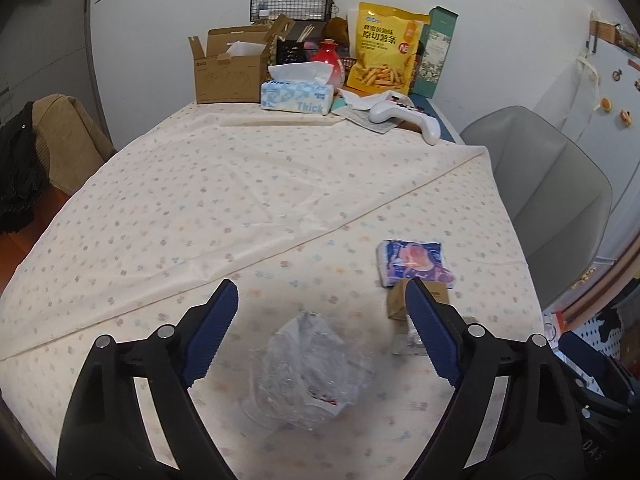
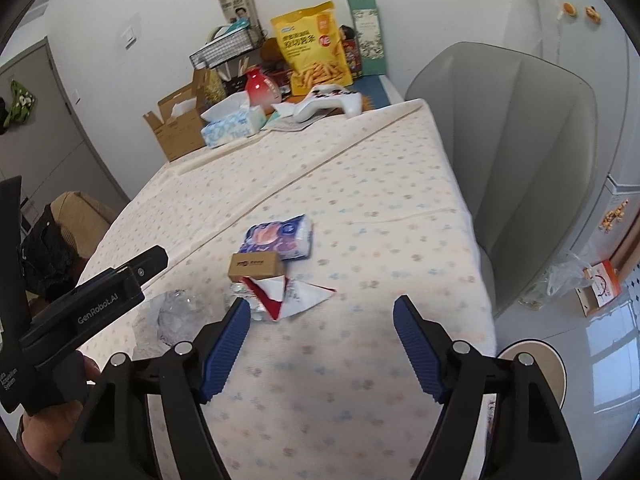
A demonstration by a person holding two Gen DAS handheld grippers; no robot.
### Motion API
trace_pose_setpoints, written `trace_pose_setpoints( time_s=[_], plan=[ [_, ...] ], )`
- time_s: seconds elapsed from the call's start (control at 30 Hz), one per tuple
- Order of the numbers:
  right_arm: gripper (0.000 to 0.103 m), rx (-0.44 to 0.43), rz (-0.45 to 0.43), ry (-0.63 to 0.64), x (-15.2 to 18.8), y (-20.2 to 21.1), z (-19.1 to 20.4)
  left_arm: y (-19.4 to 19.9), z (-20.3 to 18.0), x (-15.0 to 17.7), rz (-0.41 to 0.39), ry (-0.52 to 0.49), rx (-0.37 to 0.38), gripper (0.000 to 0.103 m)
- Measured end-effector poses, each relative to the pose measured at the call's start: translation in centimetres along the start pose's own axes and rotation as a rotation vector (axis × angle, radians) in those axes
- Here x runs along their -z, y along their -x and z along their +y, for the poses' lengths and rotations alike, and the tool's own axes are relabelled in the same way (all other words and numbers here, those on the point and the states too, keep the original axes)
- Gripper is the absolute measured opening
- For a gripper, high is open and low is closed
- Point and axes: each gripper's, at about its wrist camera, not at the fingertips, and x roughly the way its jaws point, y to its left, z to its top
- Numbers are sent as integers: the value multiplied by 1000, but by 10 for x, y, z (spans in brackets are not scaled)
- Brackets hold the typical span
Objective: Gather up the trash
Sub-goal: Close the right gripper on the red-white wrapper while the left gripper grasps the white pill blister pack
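A crumpled clear plastic bag (image 1: 312, 372) lies on the flowered tablecloth (image 1: 240, 200) between the fingers of my open left gripper (image 1: 320, 292), which hovers just above it. Beside it lie a small brown cardboard box (image 1: 396, 304) and a blue tissue pack (image 1: 416, 264). In the right wrist view my right gripper (image 2: 320, 308) is open and empty above the cloth (image 2: 360, 220). Ahead of it lie a red and white torn wrapper (image 2: 288, 292), the brown box (image 2: 254, 266), the tissue pack (image 2: 280, 236) and the clear bag (image 2: 176, 316). The left gripper's body (image 2: 92, 300) shows at the left.
At the table's far end stand an open cardboard box (image 1: 228, 68), a tissue box (image 1: 296, 96), a red vase (image 1: 328, 60), a yellow snack bag (image 1: 384, 52) and a white game controller (image 1: 400, 114). A grey chair (image 2: 520, 152) stands at the right edge.
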Motion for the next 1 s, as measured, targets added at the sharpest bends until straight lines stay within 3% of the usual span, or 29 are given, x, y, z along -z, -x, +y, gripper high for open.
trace_pose_setpoints(
  time_s=[0.17,0.33,0.43,0.5,0.53,1.0],
  plan=[
    [69,-20,28,25,-3,-17,18,-6,14,-3,10,17,-8,82],
    [58,-28,65,37,-1,-37,29,-14,20,-4,23,25,-5,80],
    [34,-42,97,32,0,-48,29,-17,20,-3,29,24,4,80],
    [6,-58,122,24,0,-54,26,-19,17,-3,33,14,13,80],
    [3,-64,124,23,0,-54,25,-19,16,-3,35,12,15,80],
    [2,-16,48,-32,3,-16,-15,-21,-41,8,52,-80,97,80]
  ],
)
